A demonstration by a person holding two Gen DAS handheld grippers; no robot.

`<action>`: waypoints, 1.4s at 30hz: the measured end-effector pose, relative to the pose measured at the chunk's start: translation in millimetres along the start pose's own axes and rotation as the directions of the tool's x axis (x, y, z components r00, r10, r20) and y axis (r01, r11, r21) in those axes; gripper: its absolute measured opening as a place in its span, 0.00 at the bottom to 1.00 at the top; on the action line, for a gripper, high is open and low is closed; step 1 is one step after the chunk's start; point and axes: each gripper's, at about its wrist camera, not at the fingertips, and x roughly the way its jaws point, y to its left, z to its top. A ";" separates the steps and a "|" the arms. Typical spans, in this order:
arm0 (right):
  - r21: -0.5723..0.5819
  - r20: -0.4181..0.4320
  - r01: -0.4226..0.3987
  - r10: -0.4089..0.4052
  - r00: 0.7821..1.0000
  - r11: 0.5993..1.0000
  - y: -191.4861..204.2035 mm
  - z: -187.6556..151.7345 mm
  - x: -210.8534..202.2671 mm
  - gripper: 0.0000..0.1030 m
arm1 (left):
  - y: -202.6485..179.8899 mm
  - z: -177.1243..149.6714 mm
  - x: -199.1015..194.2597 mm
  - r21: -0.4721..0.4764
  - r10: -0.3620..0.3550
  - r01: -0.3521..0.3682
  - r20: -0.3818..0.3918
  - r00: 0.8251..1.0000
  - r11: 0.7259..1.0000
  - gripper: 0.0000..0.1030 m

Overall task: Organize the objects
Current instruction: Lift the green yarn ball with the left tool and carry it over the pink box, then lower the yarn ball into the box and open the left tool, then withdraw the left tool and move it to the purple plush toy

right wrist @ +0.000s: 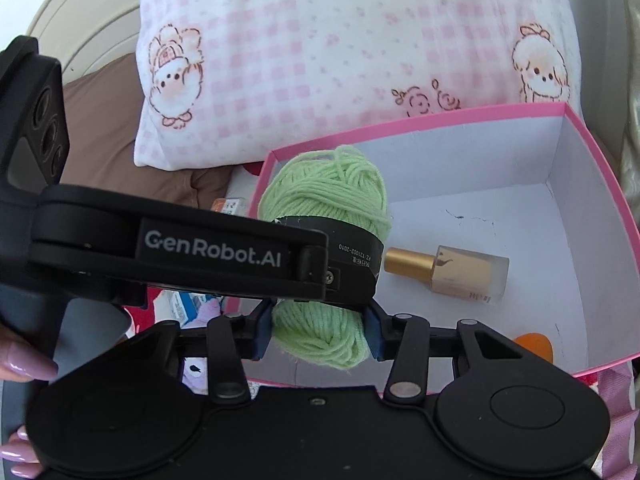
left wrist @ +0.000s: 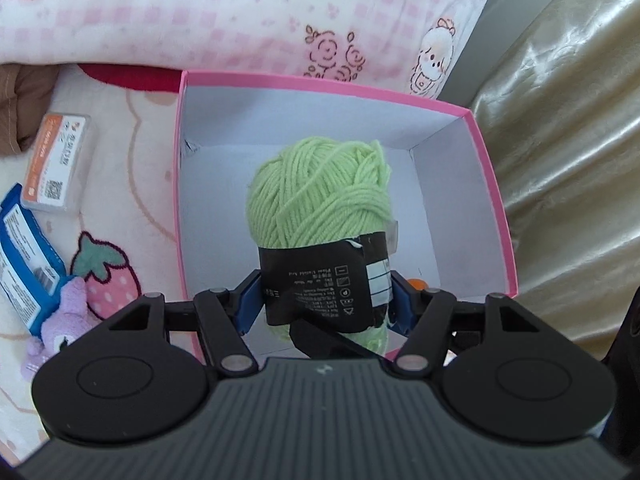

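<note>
Item: skein of light-green yarn [left wrist: 320, 192] with a black paper band, held above the open pink box [left wrist: 496, 200], white inside, which stands on a bed spread printed with strawberries [left wrist: 108, 280]. Left gripper [left wrist: 326, 300]: blue-padded fingers [left wrist: 250, 300] pressed on either side of the banded middle of the skein, gripping it. Right gripper [right wrist: 320, 330]: fingers [right wrist: 374, 330] set on either side of the skein's lower end, touching the wool; the left gripper's black body crosses just in front of it. Contents of box: a small bottle with a gold cap [right wrist: 448, 272] lying on its side on the floor of the box; an orange object [right wrist: 534, 344] near the front wall, mostly hidden. Outside the box, to its left: a clear case with an orange label [left wrist: 58, 164], a blue packet [left wrist: 28, 260], a purple plush toy [left wrist: 60, 320]. Behind the box: a pink-checked pillow [right wrist: 340, 60] with cartoon figures. A hand with pink nails [right wrist: 24, 364] shows at the lower left of the right wrist view.
</note>
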 end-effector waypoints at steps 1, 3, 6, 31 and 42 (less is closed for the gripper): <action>-0.009 -0.011 0.004 -0.004 1.000 1.000 0.3 -0.1 1.3 0.48 | 1.3 -0.8 1.6 -0.007 -0.005 0.005 -0.005 1.000 1.000 0.62; -0.033 -0.022 0.002 -0.003 1.000 0.999 -0.4 -0.6 2.5 0.48 | 2.8 -0.5 4.6 -0.010 -0.011 0.011 -0.012 1.000 1.000 0.63; -0.034 -0.024 -0.017 0.016 1.000 0.999 -5.1 0.6 3.1 0.47 | 2.7 3.1 6.6 -0.010 -0.001 0.001 -0.025 1.000 1.000 0.65; 0.042 -0.123 0.102 -0.096 0.988 0.994 0.4 -11.1 48.0 0.62 | 18.9 -3.8 -8.6 0.010 -0.038 0.038 0.036 0.999 0.999 0.49; -0.042 0.009 0.157 -0.156 0.988 0.987 35.7 -19.5 -66.9 0.66 | 1.2 -13.3 -89.9 0.204 -0.027 0.021 0.029 0.999 0.979 0.69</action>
